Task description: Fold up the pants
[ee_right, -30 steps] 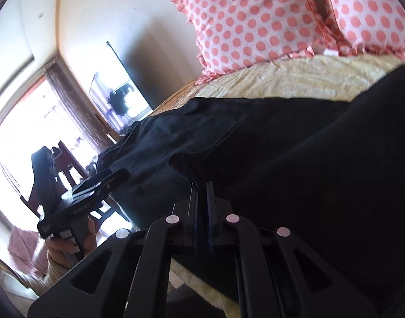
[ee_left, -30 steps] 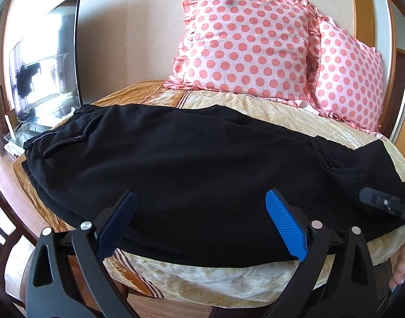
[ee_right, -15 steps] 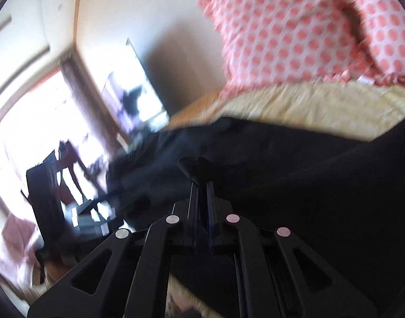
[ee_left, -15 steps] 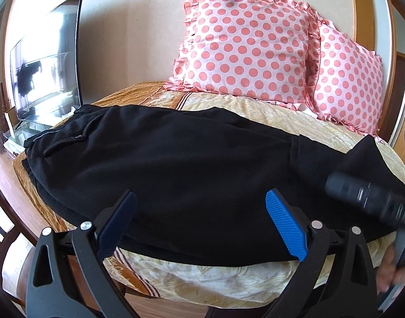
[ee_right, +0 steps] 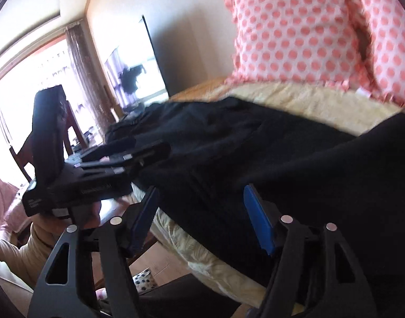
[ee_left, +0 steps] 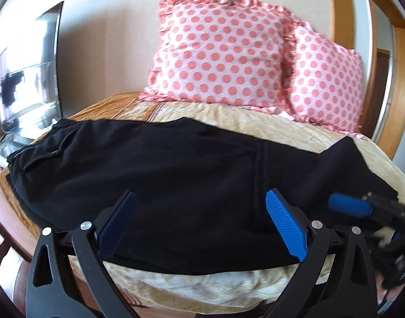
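Black pants (ee_left: 176,175) lie flat across the bed, waistband at the left, legs to the right; they also show in the right wrist view (ee_right: 268,159). My left gripper (ee_left: 202,222) is open and empty, at the near edge of the pants. My right gripper (ee_right: 202,217) is open and empty, over the leg end near the bed's front edge; it also shows at the right edge of the left wrist view (ee_left: 361,212). The left gripper's body appears at the left of the right wrist view (ee_right: 96,164).
A yellow patterned bedspread (ee_left: 202,283) covers the bed. Two pink polka-dot pillows (ee_left: 223,53) lean on the wall behind. A TV (ee_left: 27,79) stands to the left. A dark chair (ee_right: 51,122) stands by the window. Wooden floor lies below the bed edge.
My right gripper was shut on a fold of the pants leg; it has let go and opened. The leg cloth now lies flatter. The left gripper stayed open and barely moved.
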`<control>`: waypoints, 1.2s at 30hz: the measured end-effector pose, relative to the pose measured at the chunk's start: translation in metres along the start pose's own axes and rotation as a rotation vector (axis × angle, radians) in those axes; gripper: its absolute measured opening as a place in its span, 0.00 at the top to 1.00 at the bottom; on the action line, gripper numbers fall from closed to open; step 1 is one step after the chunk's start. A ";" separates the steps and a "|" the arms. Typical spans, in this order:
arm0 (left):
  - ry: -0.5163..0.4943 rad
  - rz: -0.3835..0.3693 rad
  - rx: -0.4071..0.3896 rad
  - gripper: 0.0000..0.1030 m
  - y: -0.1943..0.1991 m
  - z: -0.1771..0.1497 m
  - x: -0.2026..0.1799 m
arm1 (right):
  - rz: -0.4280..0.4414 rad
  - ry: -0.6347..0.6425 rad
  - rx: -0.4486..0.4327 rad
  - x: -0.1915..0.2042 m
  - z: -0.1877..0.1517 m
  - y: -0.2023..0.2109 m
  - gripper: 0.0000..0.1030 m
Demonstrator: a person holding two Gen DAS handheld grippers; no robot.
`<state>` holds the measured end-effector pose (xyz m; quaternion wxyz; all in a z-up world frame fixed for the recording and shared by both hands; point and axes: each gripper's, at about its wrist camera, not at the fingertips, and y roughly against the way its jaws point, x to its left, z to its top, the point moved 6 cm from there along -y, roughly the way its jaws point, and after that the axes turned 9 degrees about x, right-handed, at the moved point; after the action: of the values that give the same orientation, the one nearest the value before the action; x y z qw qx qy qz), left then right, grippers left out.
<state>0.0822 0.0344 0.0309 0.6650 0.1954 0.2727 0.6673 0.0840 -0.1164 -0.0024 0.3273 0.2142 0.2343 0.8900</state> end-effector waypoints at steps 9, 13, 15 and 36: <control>-0.147 -0.134 0.025 0.02 -0.023 0.005 -0.070 | -0.182 -0.056 0.097 -0.070 0.081 -0.013 0.35; -0.140 -0.129 0.062 0.02 -0.031 -0.004 -0.069 | -0.206 0.042 0.319 -0.082 0.095 -0.081 0.38; -0.123 -0.129 0.059 0.02 -0.027 -0.007 -0.063 | -0.239 0.082 0.401 -0.088 0.092 -0.105 0.38; 0.001 -0.068 0.059 0.02 -0.027 -0.014 0.000 | -0.172 0.127 0.394 -0.085 0.107 -0.142 0.92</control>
<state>0.0945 0.0318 0.0036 0.6811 0.2050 0.2991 0.6361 0.2688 -0.0485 -0.0153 0.3384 0.1969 0.4411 0.8075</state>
